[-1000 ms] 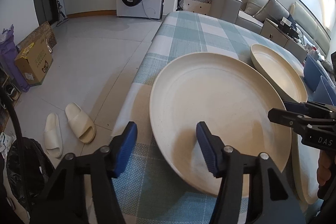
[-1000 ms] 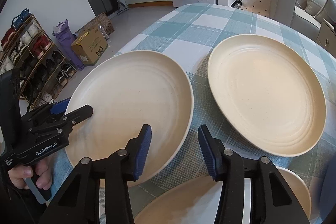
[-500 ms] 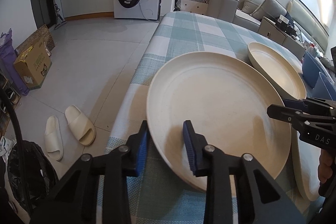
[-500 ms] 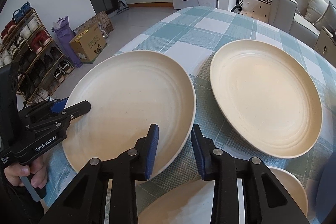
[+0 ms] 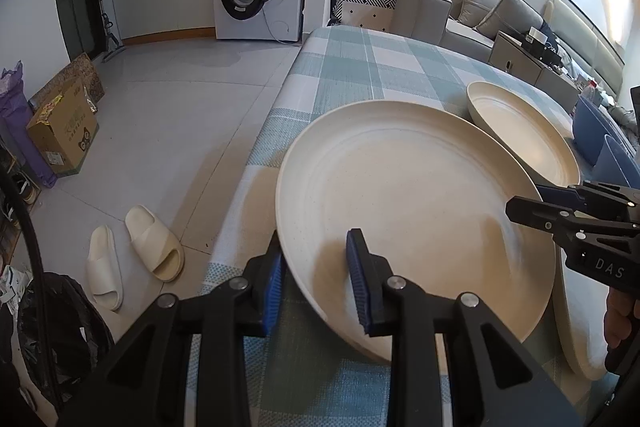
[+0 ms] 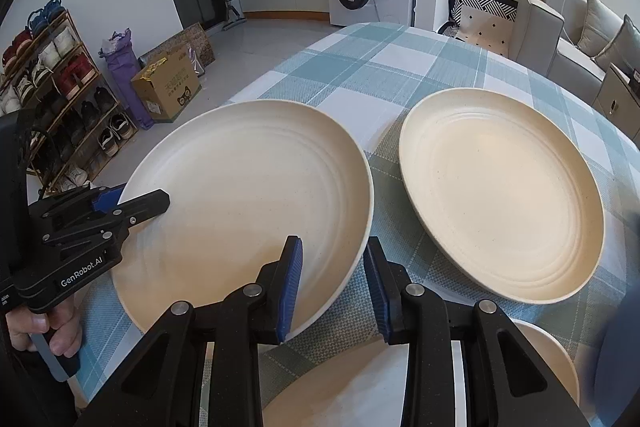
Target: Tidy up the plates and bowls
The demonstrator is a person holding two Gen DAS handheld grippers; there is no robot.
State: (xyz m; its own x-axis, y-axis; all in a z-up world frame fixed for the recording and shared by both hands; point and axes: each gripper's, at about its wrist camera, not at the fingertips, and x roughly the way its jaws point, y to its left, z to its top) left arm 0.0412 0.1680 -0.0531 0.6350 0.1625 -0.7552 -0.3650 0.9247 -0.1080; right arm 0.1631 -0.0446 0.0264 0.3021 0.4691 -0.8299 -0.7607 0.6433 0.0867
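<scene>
gripping: left gripper and right gripper each clenched on opposite rims of one plate
place: plate at table edge, near side tilted
risk: uneven lift could let it slip, striking second plate

A third cream plate at the table's near edge lies mostly under the right gripper (cut off below), and a blue container leaves the frame's right side.
</scene>
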